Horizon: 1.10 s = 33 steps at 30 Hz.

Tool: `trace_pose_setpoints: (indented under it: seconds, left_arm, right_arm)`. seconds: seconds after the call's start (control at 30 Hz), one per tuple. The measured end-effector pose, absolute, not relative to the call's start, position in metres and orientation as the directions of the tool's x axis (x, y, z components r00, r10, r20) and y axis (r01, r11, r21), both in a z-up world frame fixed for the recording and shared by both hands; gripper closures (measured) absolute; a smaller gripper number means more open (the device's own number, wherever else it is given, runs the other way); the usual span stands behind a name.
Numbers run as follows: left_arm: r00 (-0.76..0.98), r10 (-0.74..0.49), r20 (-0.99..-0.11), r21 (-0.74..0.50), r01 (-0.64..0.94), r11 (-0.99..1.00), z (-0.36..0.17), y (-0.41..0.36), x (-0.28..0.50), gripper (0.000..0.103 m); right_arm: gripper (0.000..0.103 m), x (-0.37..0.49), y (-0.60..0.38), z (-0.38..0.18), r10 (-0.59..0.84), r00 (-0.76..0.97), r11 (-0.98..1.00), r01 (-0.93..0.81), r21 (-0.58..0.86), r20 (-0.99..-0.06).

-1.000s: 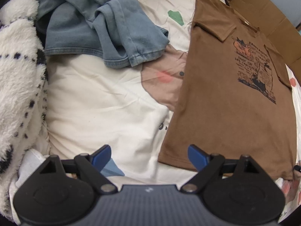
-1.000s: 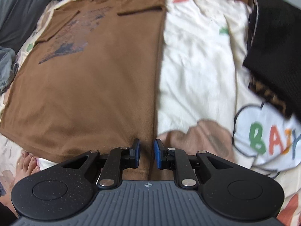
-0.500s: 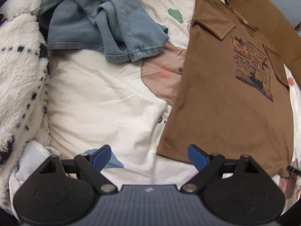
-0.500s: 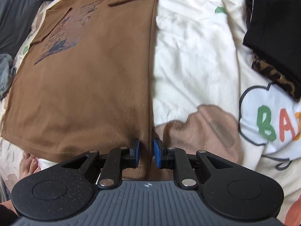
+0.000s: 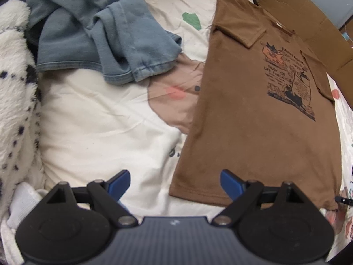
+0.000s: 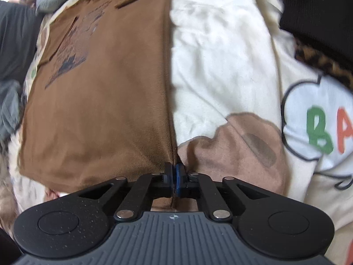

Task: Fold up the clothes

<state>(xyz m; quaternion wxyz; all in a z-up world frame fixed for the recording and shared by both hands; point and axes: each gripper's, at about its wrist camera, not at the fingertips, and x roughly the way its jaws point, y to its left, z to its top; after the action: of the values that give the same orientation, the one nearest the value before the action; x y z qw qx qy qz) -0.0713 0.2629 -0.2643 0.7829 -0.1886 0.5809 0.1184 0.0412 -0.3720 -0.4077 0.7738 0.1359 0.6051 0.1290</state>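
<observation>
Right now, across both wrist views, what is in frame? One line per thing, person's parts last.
brown T-shirt: one, brown with dark print, flat on the bed, sleeves folded in.
blue garment: one, faded blue, crumpled, far left.
fluffy blanket: one, white with dark spots, left edge.
bedsheet: one, cream with cartoon print, underneath.
black garment: one, right edge.
cardboard: brown, beyond shirt.
left gripper: open, over the shirt's hem corner.
right gripper: just closed on the shirt's edge.
</observation>
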Motion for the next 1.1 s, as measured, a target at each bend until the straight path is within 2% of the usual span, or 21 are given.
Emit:
trace_pose_setpoints:
  seconds: [0.13,0.27,0.67,0.83,1.03,1.1]
  left_arm:
    - [0.294,-0.042,-0.955,-0.166,-0.412,0.896,-0.271,0.262,-0.071,0.013]
    - [0.284,-0.049,-0.958,-0.169,-0.414,0.895,-0.276,0.262,-0.074,0.013]
    - [0.266,-0.061,-0.962,-0.170,-0.410,0.896,-0.284,0.272,-0.078,0.013]
    - [0.264,-0.073,-0.962,-0.180,-0.406,0.896,-0.289,0.277,-0.077,0.013]
    - [0.266,-0.097,-0.959,-0.202,-0.402,0.893,-0.299,0.277,-0.078,0.014]
    - [0.274,-0.103,-0.956,-0.208,-0.387,0.898,-0.302,0.276,-0.078,0.020]
  right_arm:
    - [0.103,0.038,-0.366,-0.389,0.357,0.236,0.934,-0.094,0.344,-0.904]
    - [0.103,0.034,-0.368,-0.374,0.400,0.251,0.916,-0.097,0.388,-0.882]
    - [0.099,0.036,-0.368,-0.402,0.400,0.198,0.914,-0.019,0.404,-0.895]
    - [0.094,0.035,-0.370,-0.411,0.391,0.175,0.918,-0.001,0.397,-0.904]
    - [0.097,0.033,-0.376,-0.414,0.419,0.167,0.899,0.059,0.433,-0.892]
    - [0.100,0.033,-0.376,-0.412,0.416,0.166,0.900,0.064,0.431,-0.894]
